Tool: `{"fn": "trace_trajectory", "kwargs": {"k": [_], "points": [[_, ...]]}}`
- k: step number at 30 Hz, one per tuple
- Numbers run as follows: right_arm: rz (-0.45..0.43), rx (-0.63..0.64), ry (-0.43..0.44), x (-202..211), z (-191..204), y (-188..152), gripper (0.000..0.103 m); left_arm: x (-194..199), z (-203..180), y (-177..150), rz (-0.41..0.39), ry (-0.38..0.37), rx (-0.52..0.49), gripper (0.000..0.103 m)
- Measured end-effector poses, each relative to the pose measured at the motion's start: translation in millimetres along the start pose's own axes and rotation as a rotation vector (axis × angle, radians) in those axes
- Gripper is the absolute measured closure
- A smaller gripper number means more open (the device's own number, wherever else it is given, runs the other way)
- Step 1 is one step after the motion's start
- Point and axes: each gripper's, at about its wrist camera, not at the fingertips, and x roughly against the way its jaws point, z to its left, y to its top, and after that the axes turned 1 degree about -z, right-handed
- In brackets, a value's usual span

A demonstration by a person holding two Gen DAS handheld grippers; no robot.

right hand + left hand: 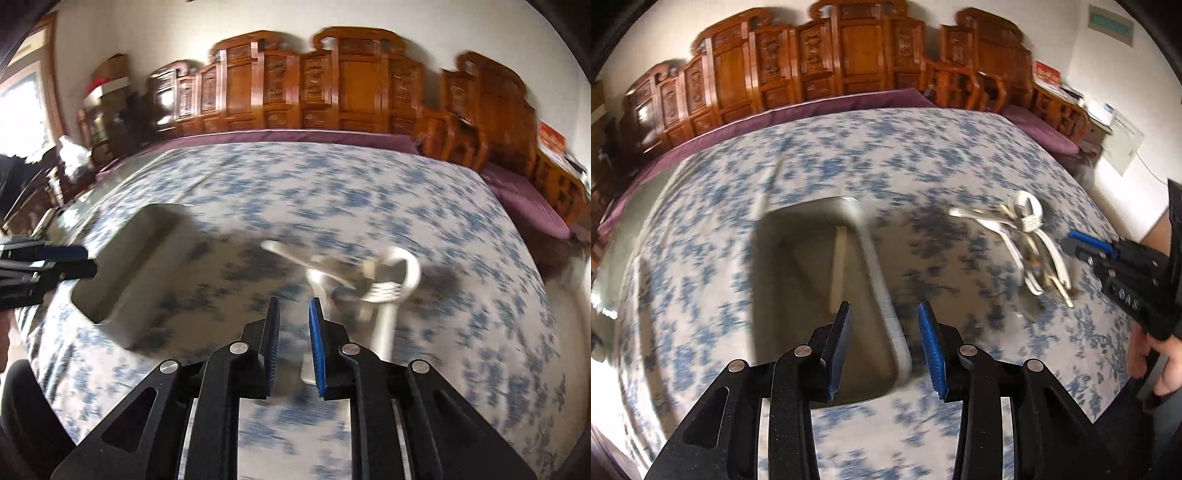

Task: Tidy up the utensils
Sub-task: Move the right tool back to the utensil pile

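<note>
A pale utensil tray (886, 288) lies on the blue-flowered tablecloth (812, 166), with a light stick-like utensil (837, 266) inside. My left gripper (884, 312) is open and empty, hovering over the tray's near right rim. A heap of white and metal spoons and forks (1027, 236) lies to the right. In the right wrist view the heap (373, 284) lies just ahead of my right gripper (293, 310), which is open and empty above a white handle. The tray (122, 266) shows at left. Both views are motion-blurred.
Carved wooden chairs (849, 55) line the far side of the table, with purple cushions (524, 199). The right gripper shows at the right of the left wrist view (1115, 262); the left gripper shows at the left edge of the right wrist view (44, 266).
</note>
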Motion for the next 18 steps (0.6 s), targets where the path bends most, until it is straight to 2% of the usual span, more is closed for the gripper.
{"fn": "trace_trajectory", "kwargs": {"k": [5, 7, 9, 13, 15, 18], "points": [[0.010, -0.038, -0.035, -11, -36, -5, 0.084, -23, -35, 2, 0.030, -0.033, -0.036, 0.068], [0.013, -0.040, -0.058, -18, -47, -8, 0.080, -31, -44, 1, 0.041, -0.043, -0.041, 0.068], [0.016, -0.056, -0.054, -22, -57, -12, 0.074, -35, -50, 0, 0.047, -0.051, -0.049, 0.068], [0.036, -0.098, -0.019, -34, -72, -21, 0.074, -52, -66, 2, 0.066, -0.066, -0.066, 0.067], [0.043, -0.126, 0.000, -36, -78, -23, 0.074, -59, -73, 3, 0.071, -0.072, -0.070, 0.061], [0.048, -0.135, 0.009, -36, -81, -23, 0.074, -71, -84, 6, 0.080, -0.090, -0.071, 0.060]]}}
